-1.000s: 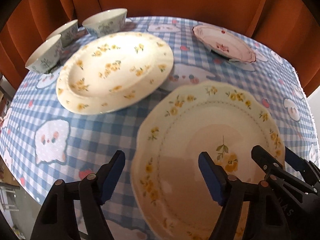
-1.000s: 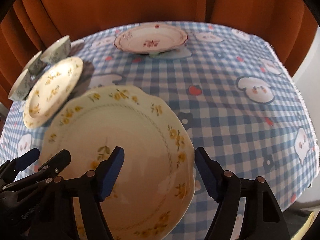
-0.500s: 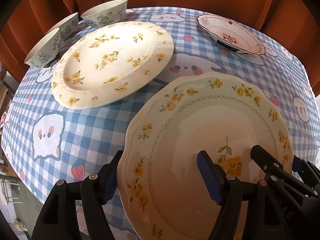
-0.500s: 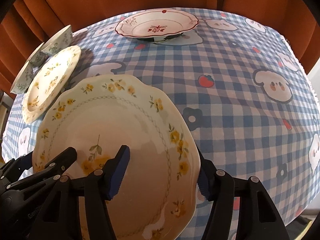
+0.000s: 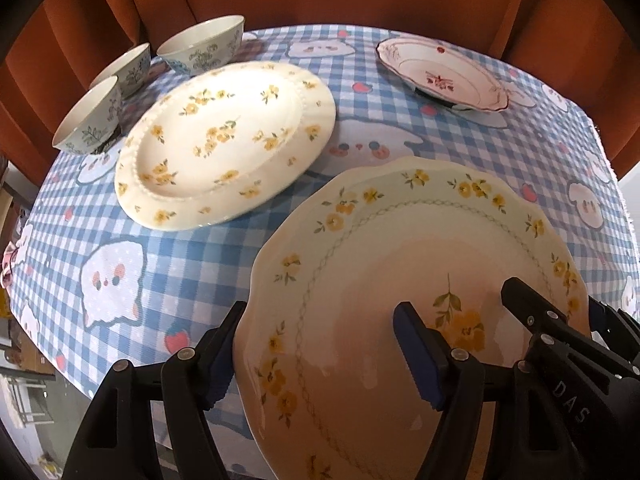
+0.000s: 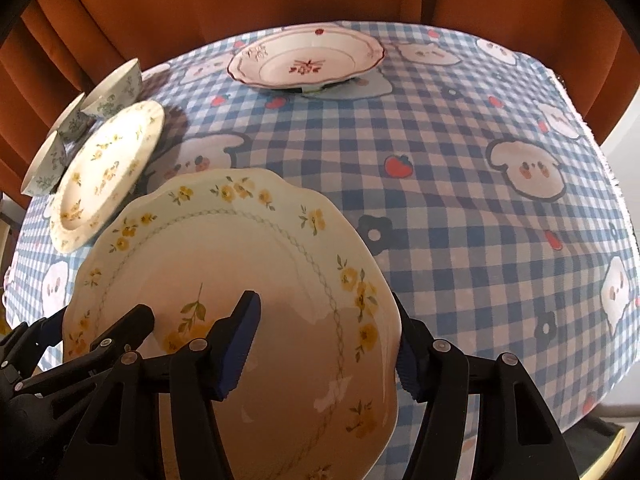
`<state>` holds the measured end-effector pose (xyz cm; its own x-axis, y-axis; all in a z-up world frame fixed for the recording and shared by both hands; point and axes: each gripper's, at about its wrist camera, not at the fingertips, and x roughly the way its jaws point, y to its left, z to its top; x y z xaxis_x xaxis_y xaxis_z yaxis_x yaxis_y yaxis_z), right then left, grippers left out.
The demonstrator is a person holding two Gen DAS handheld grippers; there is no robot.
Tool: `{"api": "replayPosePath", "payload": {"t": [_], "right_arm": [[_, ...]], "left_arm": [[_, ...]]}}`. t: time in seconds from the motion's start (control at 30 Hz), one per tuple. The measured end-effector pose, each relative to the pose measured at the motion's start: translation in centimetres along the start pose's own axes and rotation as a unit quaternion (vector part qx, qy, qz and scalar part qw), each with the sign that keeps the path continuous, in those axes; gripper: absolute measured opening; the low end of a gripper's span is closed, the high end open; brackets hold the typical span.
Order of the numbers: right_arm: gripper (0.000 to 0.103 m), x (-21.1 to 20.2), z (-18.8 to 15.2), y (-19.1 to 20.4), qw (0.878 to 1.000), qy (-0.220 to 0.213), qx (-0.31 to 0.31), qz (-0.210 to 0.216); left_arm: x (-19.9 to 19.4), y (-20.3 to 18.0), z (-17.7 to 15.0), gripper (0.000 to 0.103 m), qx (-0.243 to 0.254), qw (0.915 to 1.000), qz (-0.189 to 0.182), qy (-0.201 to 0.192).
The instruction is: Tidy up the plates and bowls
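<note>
A scalloped cream plate with yellow flowers hangs tilted above the cloth at the table's near edge, held from both sides. My left gripper is shut on its left rim, one blue pad on top and the other finger tucked under the edge. My right gripper is shut on the right rim the same way, its left pad on the plate's face. A round cream plate with yellow sprigs lies to the far left.
Three green-patterned bowls stand at the back left. A red-trimmed deep plate sits at the back. The blue checked tablecloth covers a round table; orange curtains hang behind it.
The scalloped plate has come up off the cloth and closer to both cameras. The right gripper's jaws have narrowed onto its rim, and the left finger now sits under the edge.
</note>
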<state>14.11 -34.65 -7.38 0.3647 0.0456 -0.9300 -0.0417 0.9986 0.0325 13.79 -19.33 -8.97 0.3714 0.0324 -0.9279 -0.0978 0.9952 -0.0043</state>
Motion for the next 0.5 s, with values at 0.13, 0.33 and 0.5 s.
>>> {"api": "replayPosePath", "payload": {"t": [0.13, 0.33, 0.5], "right_arm": [[0.065, -1.2, 0.1, 1.0, 1.000, -0.015, 0.003, -0.002], [0.065, -2.5, 0.3, 4.3, 0.999, -0.037, 0.004, -0.007], [0.065, -3.2, 0.4, 8.5, 0.999, -0.046, 0.007, -0.013]], "left_arm": [[-0.7, 1.3, 0.1, 0.073, 0.003, 0.9999, -0.007, -0.012], [-1.8, 5.2, 0.3, 0.073, 0.009, 0.9994, -0.015, -0.030], [-2.8, 9.3, 0.6, 0.073, 0.013, 0.9987, -0.023, -0.043]]}}
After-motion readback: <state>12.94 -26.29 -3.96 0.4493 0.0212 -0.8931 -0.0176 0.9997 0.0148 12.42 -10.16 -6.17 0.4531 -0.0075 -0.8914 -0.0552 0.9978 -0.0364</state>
